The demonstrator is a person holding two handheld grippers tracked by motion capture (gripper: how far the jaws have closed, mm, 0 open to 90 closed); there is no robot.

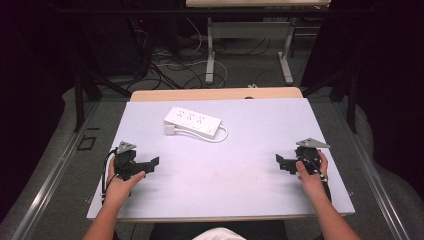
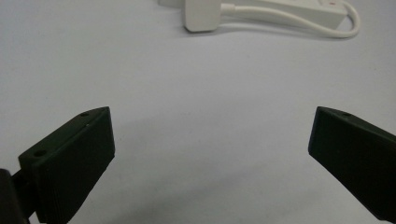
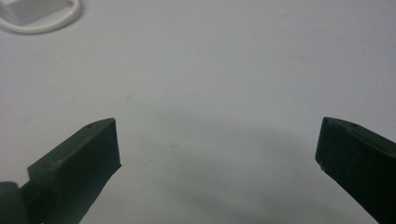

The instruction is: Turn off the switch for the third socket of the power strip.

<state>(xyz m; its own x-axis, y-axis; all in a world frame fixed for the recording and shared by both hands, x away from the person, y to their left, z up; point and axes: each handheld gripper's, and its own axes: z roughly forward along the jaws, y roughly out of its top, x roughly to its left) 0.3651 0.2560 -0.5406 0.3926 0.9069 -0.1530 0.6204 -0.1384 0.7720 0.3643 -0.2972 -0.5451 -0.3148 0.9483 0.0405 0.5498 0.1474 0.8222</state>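
Observation:
A white power strip lies on the far middle of the white table top, with its white plug and looped cable beside it. In the left gripper view the plug and cable sit at the top edge, well beyond the jaws. My left gripper rests near the table's left front, held by a hand, open and empty. My right gripper sits at the right front, also open with nothing between its jaws. A loop of cable shows at its top left.
Bare white surface lies between the two grippers and the strip. A wooden table edge runs behind the white top. Beyond it are floor cables and another table's legs. Dark curtains stand at both sides.

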